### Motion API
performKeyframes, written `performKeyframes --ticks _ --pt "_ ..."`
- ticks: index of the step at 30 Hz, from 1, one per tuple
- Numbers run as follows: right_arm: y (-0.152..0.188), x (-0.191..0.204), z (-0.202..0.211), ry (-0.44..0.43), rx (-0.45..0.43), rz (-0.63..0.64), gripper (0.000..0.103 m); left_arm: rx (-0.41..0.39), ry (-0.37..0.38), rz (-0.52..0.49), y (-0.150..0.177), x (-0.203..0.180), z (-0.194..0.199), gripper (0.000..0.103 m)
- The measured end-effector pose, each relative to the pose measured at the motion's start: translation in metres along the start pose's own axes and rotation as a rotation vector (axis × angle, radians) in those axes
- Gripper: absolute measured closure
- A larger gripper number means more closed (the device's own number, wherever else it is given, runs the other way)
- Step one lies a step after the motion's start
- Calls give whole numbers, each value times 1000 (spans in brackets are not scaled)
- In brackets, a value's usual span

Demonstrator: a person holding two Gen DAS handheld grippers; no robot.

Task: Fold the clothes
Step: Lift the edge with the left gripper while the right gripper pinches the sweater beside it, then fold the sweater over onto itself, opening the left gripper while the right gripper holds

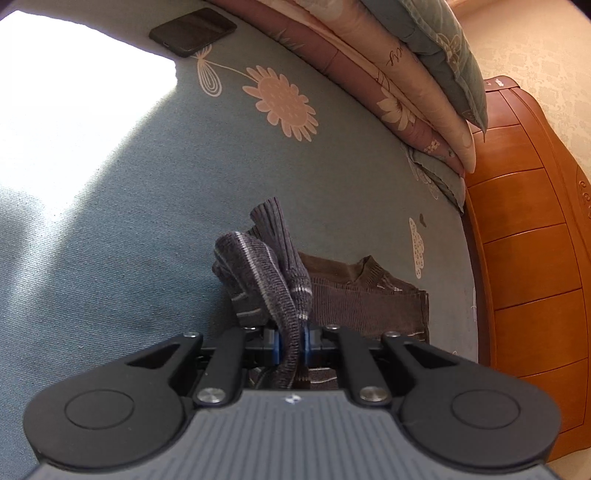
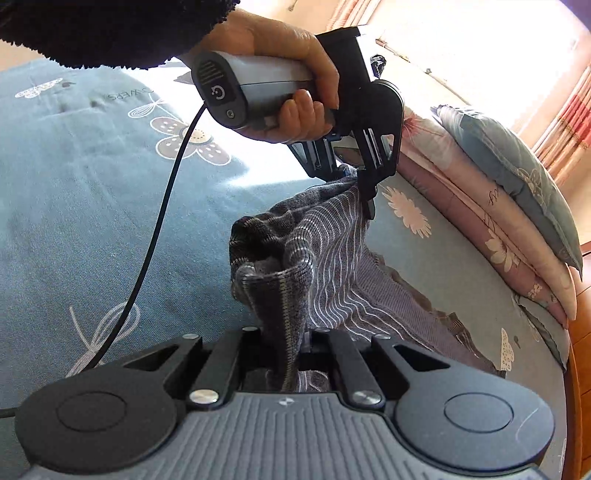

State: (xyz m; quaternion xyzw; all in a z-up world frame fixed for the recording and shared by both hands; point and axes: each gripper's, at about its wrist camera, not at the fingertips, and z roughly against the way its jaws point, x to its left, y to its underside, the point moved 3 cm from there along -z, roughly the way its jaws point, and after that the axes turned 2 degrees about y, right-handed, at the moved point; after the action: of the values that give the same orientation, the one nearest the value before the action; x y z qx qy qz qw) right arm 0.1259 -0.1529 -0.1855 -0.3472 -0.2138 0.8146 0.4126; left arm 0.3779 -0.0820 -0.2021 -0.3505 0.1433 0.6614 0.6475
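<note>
A grey knit sweater with thin white stripes hangs between both grippers above the blue flowered bedsheet. My right gripper is shut on a bunched fold of it at the bottom of the right wrist view. Farther off, my left gripper, held by a hand, is shut on the sweater's upper edge. In the left wrist view the left gripper pinches a grey striped fold between blue pads. A brown knit garment lies folded on the sheet behind it.
A dark phone lies on the bedsheet at the far left. Stacked quilts and a pillow line the right side. A wooden headboard stands beyond them. A black cable trails from the left gripper's handle.
</note>
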Motion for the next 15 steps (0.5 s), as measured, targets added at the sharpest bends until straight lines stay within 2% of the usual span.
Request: performKeyframes --ticks 6,15 --pt "20 -59 22 -32 -24 -195 95 -38 -8 -25 6 -62 -11 94" --pt "72 -141 45 -27 -29 -403 95 -23 16 -69 27 -151 -73 94"
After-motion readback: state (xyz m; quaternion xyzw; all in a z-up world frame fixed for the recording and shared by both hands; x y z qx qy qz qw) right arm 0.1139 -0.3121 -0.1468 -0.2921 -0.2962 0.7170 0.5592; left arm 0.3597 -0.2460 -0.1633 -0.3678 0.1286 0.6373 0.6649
